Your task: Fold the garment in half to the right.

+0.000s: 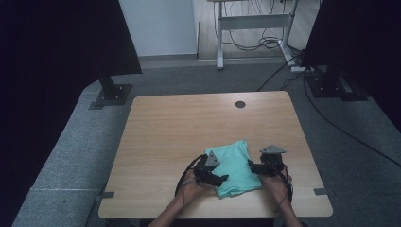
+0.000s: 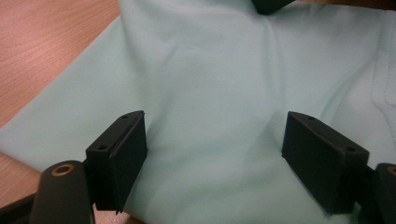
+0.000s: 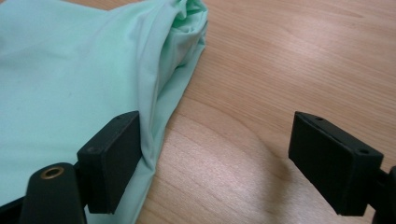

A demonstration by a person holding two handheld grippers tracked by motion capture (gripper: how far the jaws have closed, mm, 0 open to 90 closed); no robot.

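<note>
Two hands at the near edge of a wooden surface (image 1: pixel 156 123) flank a folded mint-green cloth (image 1: pixel 232 168). The left gripper (image 1: pixel 218 179) hovers spread above it, the right gripper (image 1: pixel 253 166) gapes at its side edge, gripping nothing. Folding looks mostly done; perhaps a final tidy remains

A folded mint-green garment (image 1: pixel 234 168) lies flat on the table's near edge. Its layered folds bunch along one side.

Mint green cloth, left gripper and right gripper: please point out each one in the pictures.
mint green cloth (image 1: pixel 235 166), high view, middle of folded top.
left gripper (image 1: pixel 221 178), high view, between its fingertips.
right gripper (image 1: pixel 251 164), high view, between its fingertips.
</note>
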